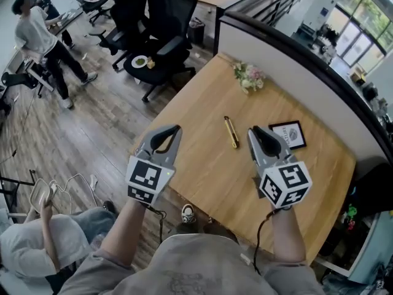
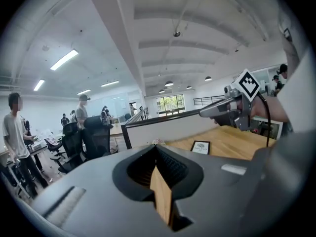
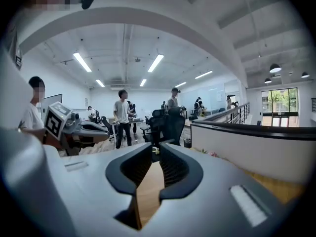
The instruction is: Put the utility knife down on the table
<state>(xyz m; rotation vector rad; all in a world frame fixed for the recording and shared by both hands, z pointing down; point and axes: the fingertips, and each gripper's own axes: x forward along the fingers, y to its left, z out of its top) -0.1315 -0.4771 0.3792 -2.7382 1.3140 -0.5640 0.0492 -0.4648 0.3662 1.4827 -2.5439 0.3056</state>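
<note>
A slim gold utility knife [image 1: 231, 132] lies flat on the wooden table [image 1: 202, 171], between the two grippers as seen from the head view. Both grippers are held up above the table and point roughly level. My left gripper [image 1: 176, 129] [image 2: 157, 148] has its black tips together, with nothing in it. My right gripper [image 1: 253, 129] [image 3: 155, 144] shows a narrow gap between its tips, and nothing is between them. Neither gripper touches the knife. The knife is hidden in both gripper views.
A small bunch of flowers [image 1: 249, 77] and a framed card [image 1: 288, 134] sit toward the table's far side, by a partition wall [image 1: 295, 60]. Black office chairs [image 1: 159, 35] stand beyond the table's left corner. One person stands far left [image 1: 43, 42]; another sits low left [image 1: 37, 238].
</note>
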